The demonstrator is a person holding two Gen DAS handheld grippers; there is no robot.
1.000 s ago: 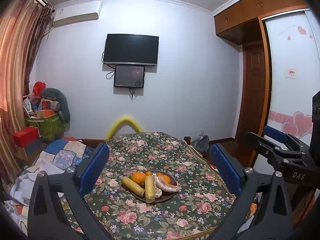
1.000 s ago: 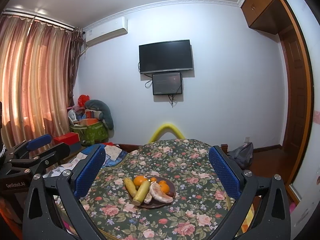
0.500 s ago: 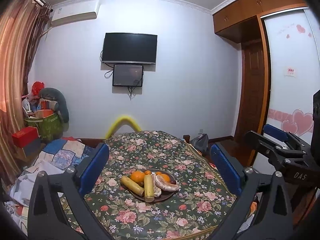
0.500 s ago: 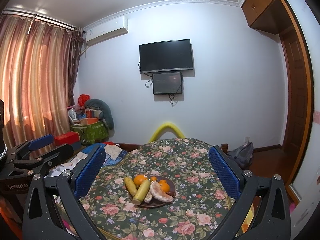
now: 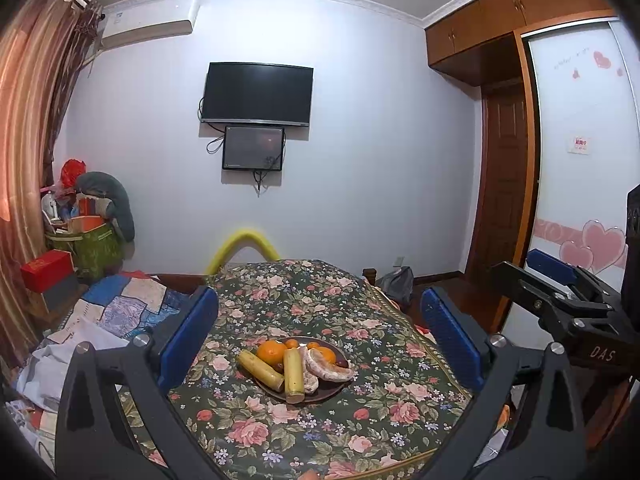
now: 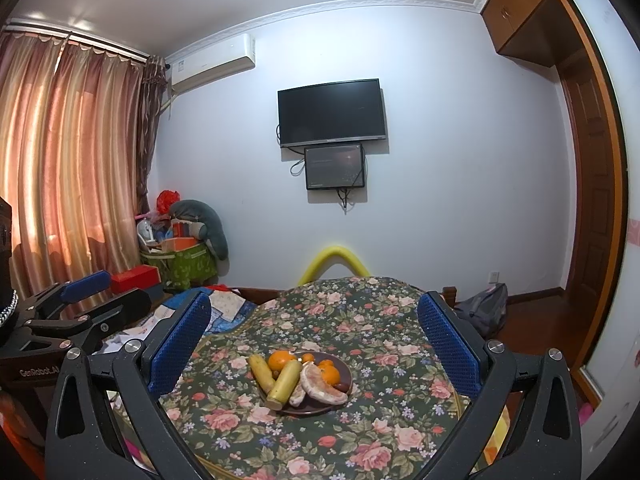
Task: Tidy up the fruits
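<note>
A dark plate sits on a table under a flowered cloth. On it lie two yellow-green cane pieces, several oranges and peeled pomelo segments. My left gripper is open, held above the table's near edge, with the plate between its blue pads. My right gripper is open too, framing the same plate. Each gripper shows at the edge of the other's view, the right and the left.
A yellow foam arch stands behind the table. Patchwork bedding lies at the left, with a green bag and a red box beyond it. A grey bag rests by the wooden door.
Both views have shifted only slightly; the plate sits a little lower and nearer in the frames. Both grippers stay open and hold nothing.
</note>
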